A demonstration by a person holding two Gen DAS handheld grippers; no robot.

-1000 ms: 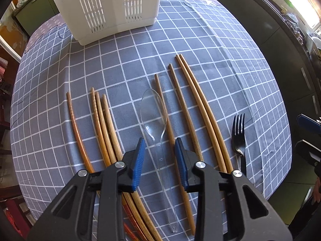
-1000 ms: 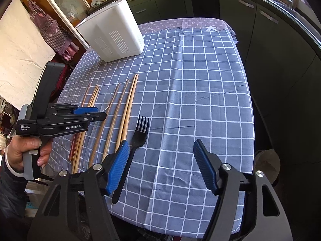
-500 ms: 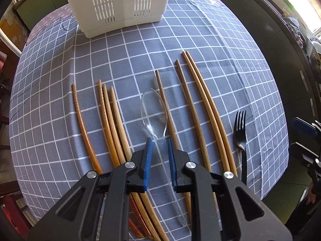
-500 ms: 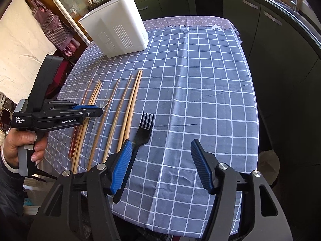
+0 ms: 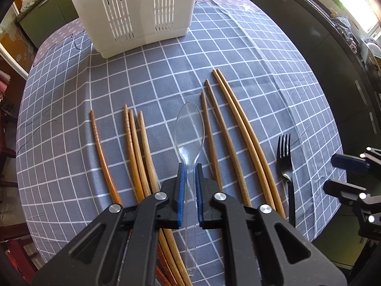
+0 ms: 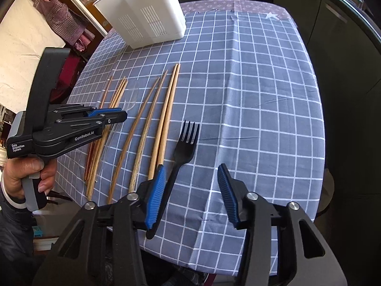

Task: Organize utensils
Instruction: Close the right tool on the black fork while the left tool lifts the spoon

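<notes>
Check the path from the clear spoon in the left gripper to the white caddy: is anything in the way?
Nothing visible blocks it. The left gripper is closed on the clear spoon, and only bare checked tablecloth lies between its bowl and the white caddy. Chopsticks lie on both sides, parallel to the spoon, not across the route.

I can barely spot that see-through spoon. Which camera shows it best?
The left wrist view: the clear spoon lies centred, bowl to handle tip, its neck between the left gripper fingers. The right wrist view shows only a faint glint of its bowl behind that gripper.
</notes>
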